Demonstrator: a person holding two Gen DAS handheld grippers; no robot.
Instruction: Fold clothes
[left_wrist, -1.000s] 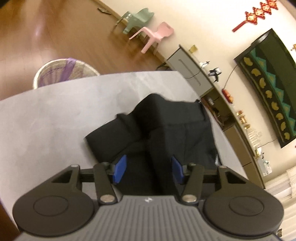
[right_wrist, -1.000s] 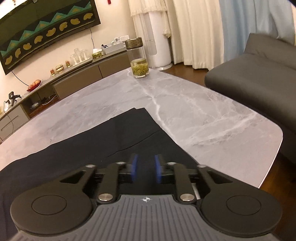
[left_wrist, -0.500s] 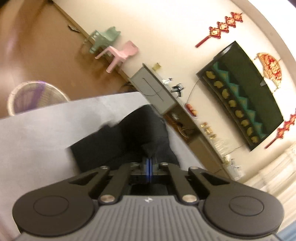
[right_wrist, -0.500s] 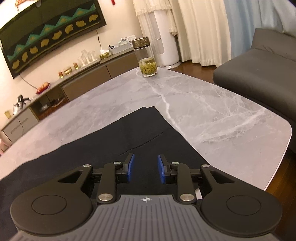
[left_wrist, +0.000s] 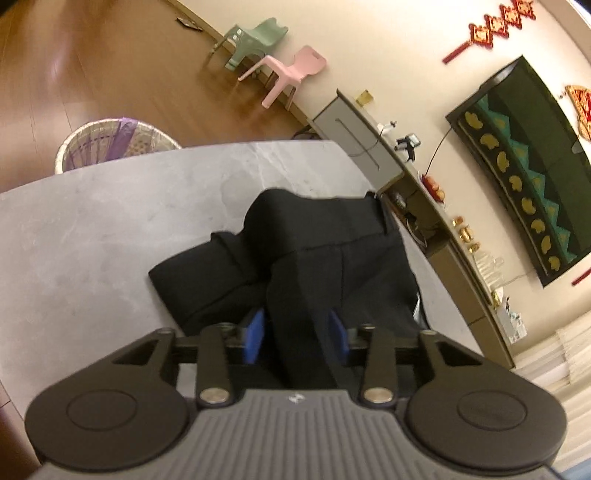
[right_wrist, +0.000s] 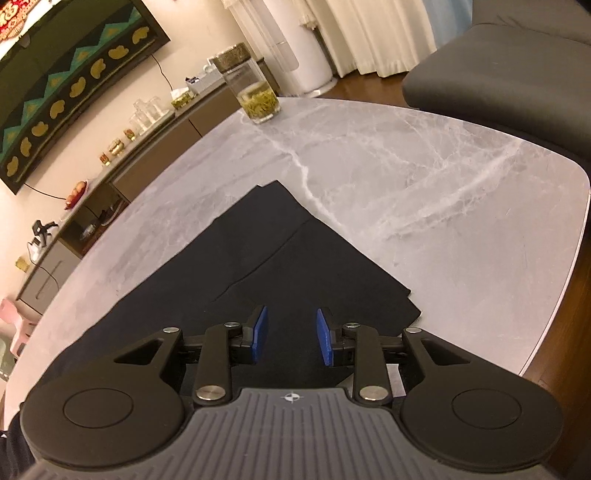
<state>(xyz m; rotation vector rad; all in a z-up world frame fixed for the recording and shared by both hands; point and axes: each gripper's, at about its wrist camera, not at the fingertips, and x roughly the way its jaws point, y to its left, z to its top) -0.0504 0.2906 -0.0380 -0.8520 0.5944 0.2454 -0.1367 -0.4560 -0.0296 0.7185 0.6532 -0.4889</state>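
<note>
Black trousers (left_wrist: 332, 254) of matte woven cloth lie rumpled on veined grey marble table (right_wrist: 424, 177); a raised fold stands between the left gripper (left_wrist: 297, 334) jaws, which have just been opening. Right gripper (right_wrist: 290, 334) jaws spread above flat cloth.

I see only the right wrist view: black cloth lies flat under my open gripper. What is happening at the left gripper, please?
Observer: The left gripper has just been opening. A raised fold of the cloth stands between its jaws.
Operator: Is the cloth flat at that end also?
Observer: No. There it is bunched, with a lower layer sticking out to one side.
Operator: Is anything beyond the table there?
Observer: Yes, a basket stands on the floor past the table edge.
</note>
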